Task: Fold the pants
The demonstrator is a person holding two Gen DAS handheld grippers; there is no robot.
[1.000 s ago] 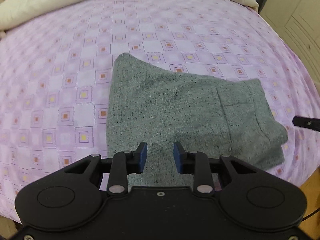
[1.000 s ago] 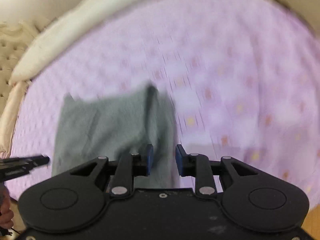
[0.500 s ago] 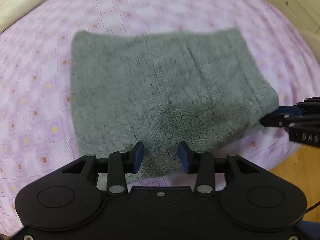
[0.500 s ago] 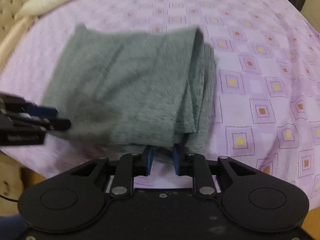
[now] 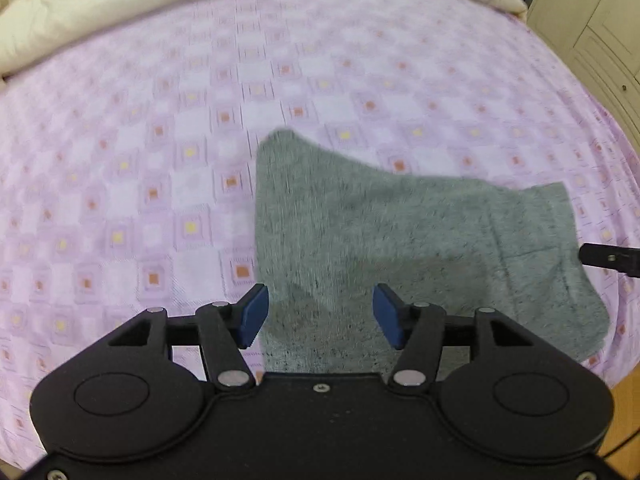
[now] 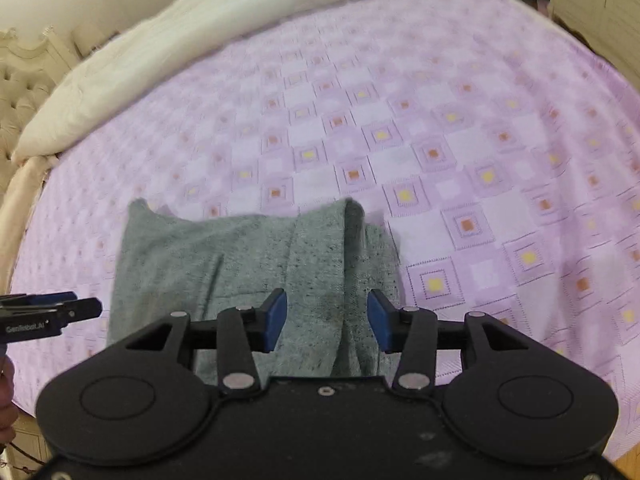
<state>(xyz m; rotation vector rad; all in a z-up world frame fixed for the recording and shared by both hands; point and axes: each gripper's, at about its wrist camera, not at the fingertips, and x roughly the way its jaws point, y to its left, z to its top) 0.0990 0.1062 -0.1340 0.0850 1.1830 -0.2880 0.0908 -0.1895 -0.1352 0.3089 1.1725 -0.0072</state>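
The grey pants lie folded into a compact bundle on the purple checked bedspread, near the bed's front edge. They also show in the right wrist view, with a thick fold along the right side. My left gripper is open and empty, raised over the bundle's near left part. My right gripper is open and empty, above the bundle's near right part. The right gripper's tip shows at the right edge of the left wrist view, and the left gripper's tip at the left edge of the right wrist view.
A cream duvet lies rolled along the far side of the bed. A tufted headboard stands at the left. Cream wardrobe doors stand at the right. Wooden floor shows beyond the bed's front edge.
Both grippers opened wider and pulled back and up from the pants. The bundle lies on the bed and looks smaller in both views.
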